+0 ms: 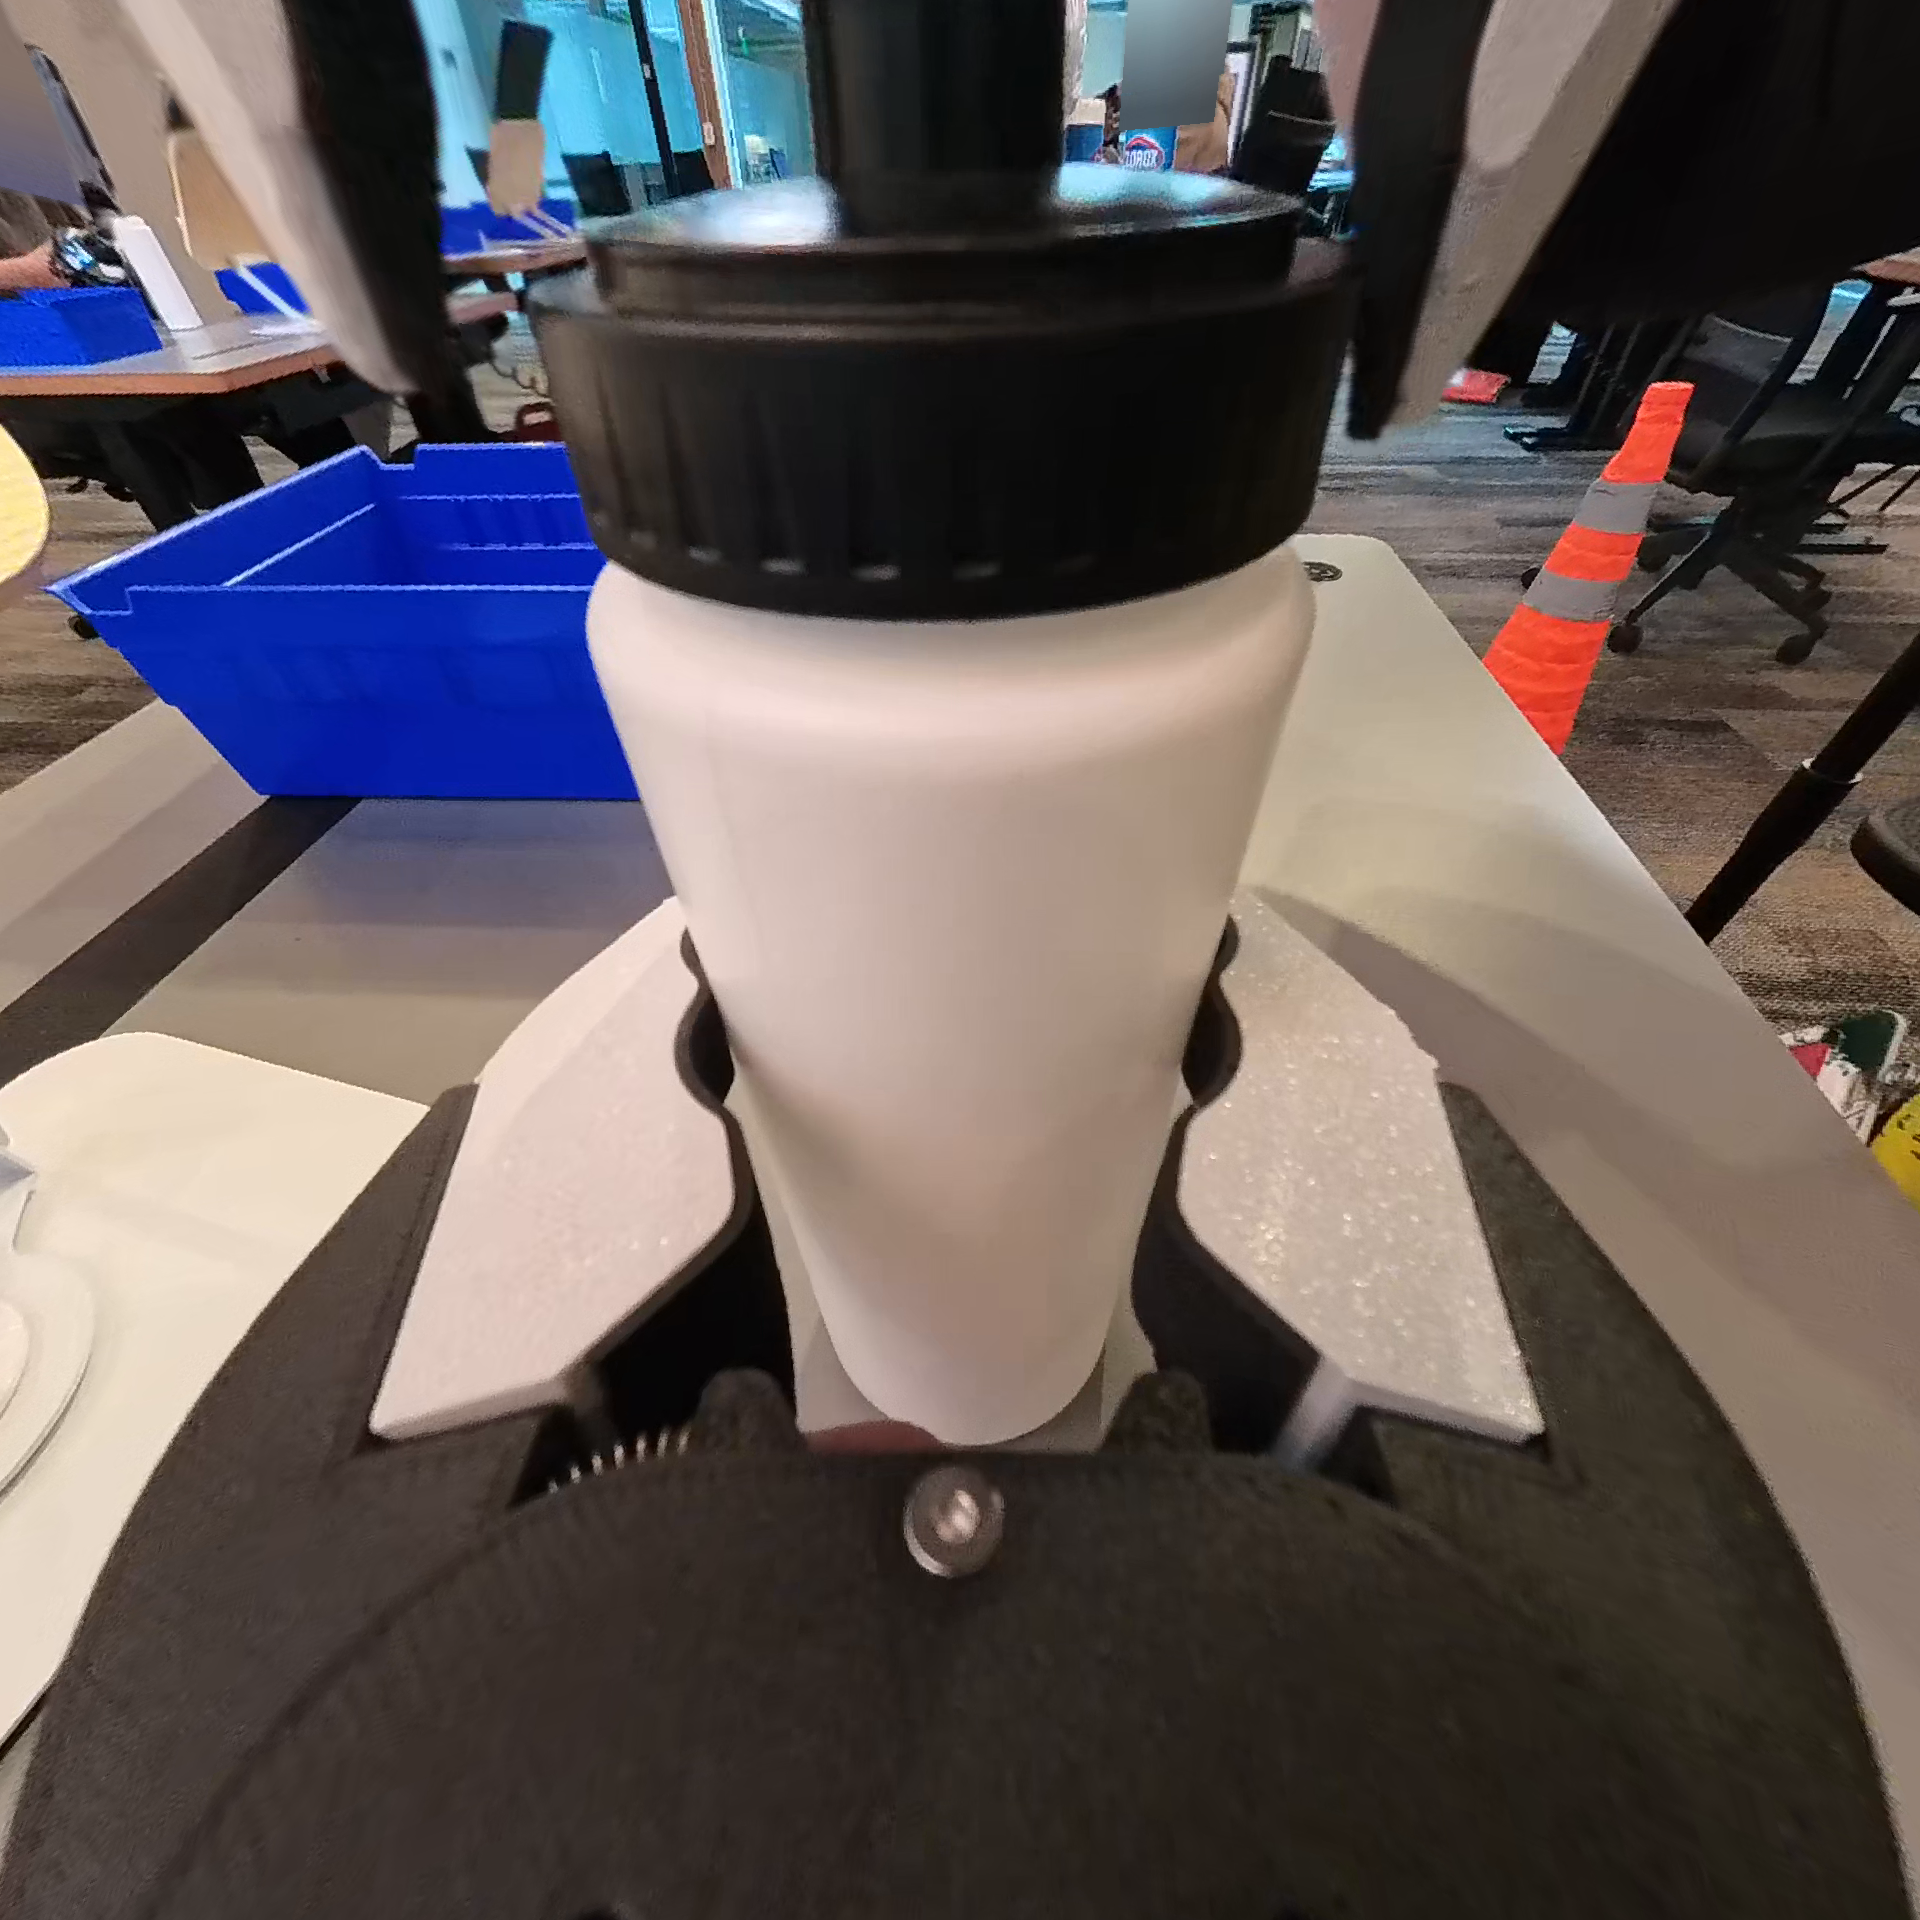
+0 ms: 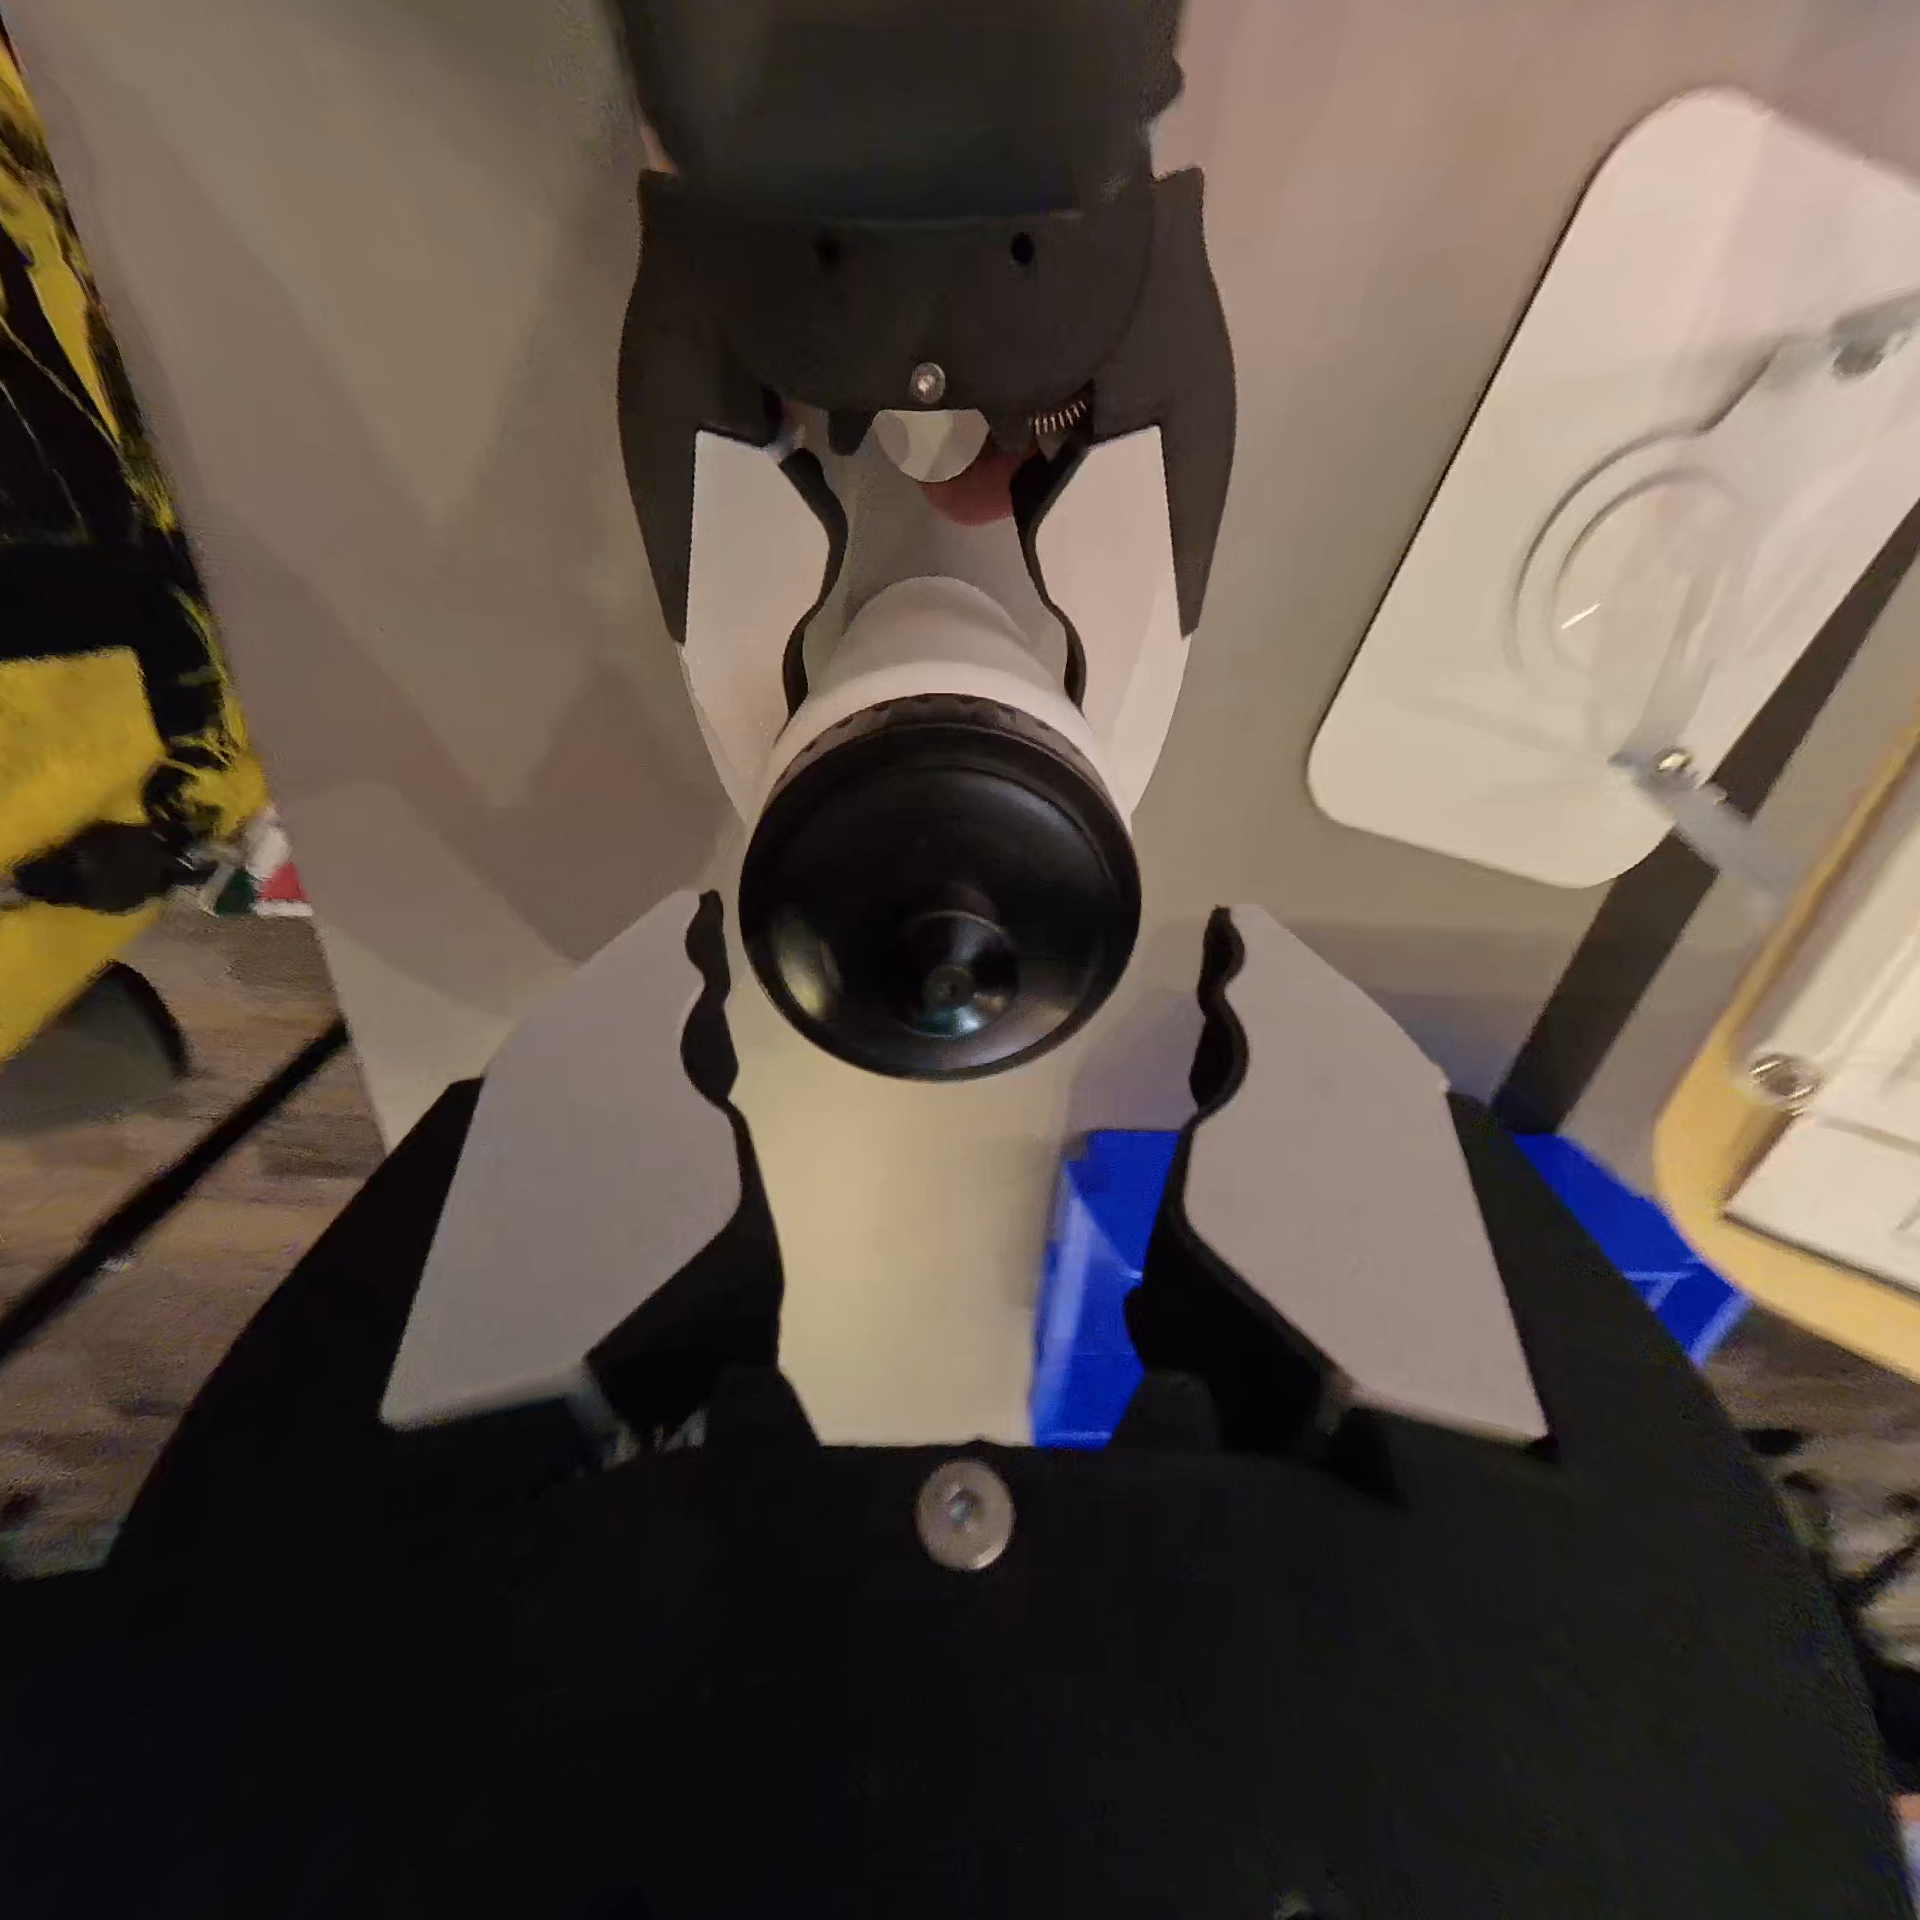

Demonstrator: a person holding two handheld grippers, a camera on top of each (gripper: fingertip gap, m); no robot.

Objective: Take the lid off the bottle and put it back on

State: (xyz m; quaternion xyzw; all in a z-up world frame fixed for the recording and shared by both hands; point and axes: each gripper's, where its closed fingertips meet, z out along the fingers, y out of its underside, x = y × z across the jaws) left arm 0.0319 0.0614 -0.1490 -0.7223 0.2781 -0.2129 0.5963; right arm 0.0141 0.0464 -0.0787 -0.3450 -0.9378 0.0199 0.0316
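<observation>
Bottle [image 1: 935, 935], white, upright, clamped at its lower body by left gripper [image 1: 956, 1049] above the white table [image 1: 1455, 831]. Black lid [image 1: 935, 416] seated on the neck. Right gripper [image 2: 961, 1023] spread wide around lid, not touching. Blue bin [image 1: 343, 634] behind.

A pale grey desk [image 1: 1455, 790] fills the lower middle of the left wrist view, with a dark strip crossing it at lower left. A blue plastic bin [image 1: 343, 644] sits at its far left edge. Beyond lies mottled brown carpet [image 1: 1714, 748], an orange traffic cone [image 1: 1590, 561] at right, and black office chairs [image 1: 1766, 457] behind it. Farther desks [image 1: 177, 364] with more blue bins stand at upper left, before bright teal-lit glass walls [image 1: 675, 83].
</observation>
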